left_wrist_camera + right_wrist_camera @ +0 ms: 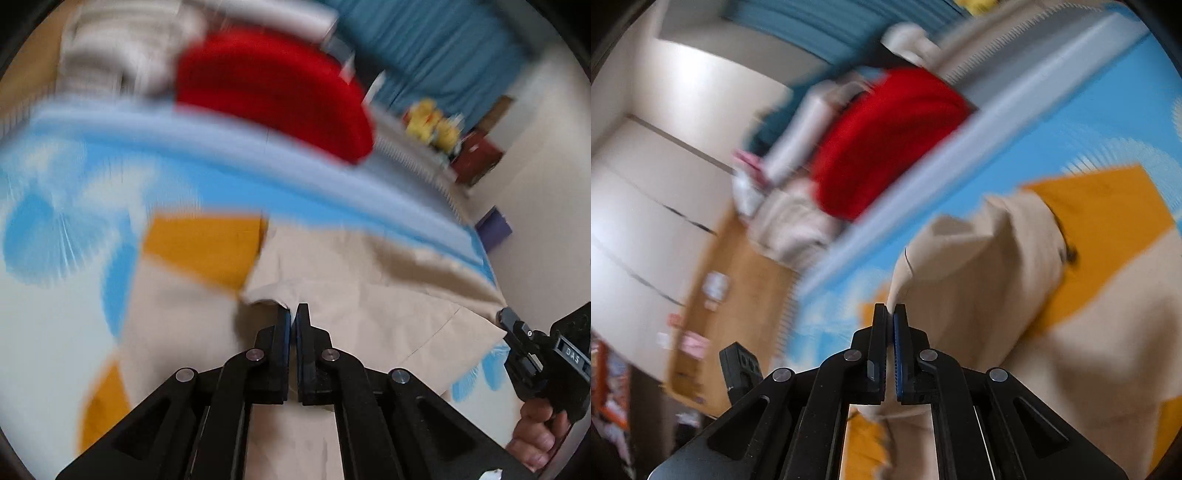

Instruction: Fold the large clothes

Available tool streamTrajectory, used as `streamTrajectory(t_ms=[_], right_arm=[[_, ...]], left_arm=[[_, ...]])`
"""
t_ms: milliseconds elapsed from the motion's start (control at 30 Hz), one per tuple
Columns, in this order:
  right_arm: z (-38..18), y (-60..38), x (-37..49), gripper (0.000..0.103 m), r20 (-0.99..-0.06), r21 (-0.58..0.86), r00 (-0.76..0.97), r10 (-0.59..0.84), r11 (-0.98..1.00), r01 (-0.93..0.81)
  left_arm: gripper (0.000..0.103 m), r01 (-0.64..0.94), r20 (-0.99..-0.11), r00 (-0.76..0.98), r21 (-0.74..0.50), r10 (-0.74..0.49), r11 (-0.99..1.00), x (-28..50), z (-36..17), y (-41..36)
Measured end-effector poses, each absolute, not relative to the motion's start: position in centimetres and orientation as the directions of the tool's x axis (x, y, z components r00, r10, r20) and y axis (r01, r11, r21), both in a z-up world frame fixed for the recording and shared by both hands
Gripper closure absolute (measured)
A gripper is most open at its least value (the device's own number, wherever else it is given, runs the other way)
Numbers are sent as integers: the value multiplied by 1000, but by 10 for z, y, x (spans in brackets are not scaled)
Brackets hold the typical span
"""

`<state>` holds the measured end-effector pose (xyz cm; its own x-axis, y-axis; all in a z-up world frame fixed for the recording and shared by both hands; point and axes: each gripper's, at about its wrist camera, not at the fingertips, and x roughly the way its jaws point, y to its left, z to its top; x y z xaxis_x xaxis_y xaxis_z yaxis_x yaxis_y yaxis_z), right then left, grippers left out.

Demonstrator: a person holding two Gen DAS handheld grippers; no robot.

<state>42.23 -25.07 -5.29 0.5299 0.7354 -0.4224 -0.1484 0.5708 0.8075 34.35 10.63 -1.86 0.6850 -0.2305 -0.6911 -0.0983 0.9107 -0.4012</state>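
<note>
A large beige garment (pixel 362 295) with orange panels (pixel 203 243) lies on a blue and white patterned bed cover (pixel 66 229). My left gripper (pixel 293 314) is shut on an edge of the beige garment. My right gripper (pixel 891 314) is shut on another edge of the same garment (pixel 990 266), which bunches up beside an orange part (pixel 1108 206). The right gripper also shows at the right edge of the left wrist view (pixel 506 317), held by a hand. Both views are blurred by motion.
A red cloth pile (pixel 273 88) and pale striped clothes (pixel 122 55) lie at the far side of the bed. Blue curtains (pixel 436 48), yellow soft toys (pixel 432 125) and white walls stand beyond. A wooden floor (pixel 713 295) shows beside the bed.
</note>
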Motion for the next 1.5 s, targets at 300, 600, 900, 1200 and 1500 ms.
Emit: streamTrajectory(t_ms=[300,600,900,1200,1500], right_arm=[[-175,-271,424,100,-909,414,175,378,866,281],[-172,-262,422,97,-908,414,177,381,881,230],[-155,-267,425,74,-939,315,224,261,914,257],[-120,-205,426,63,-835,434,336,435,897,-83],[-150,-197,422,63,-933,296,199,300,954,-50]], left_arm=[[96,-186,-932,128,-359,-340,914,349,-162,51],[81,37,-881,458,-111,-115,993,338,-80,15],[83,-16,-972,123,-202,-199,979,344,-158,20],[80,-90,-937,249,-275,-246,957,340,-113,62],[80,-136,-881,412,-311,-232,941,335,-58,115]])
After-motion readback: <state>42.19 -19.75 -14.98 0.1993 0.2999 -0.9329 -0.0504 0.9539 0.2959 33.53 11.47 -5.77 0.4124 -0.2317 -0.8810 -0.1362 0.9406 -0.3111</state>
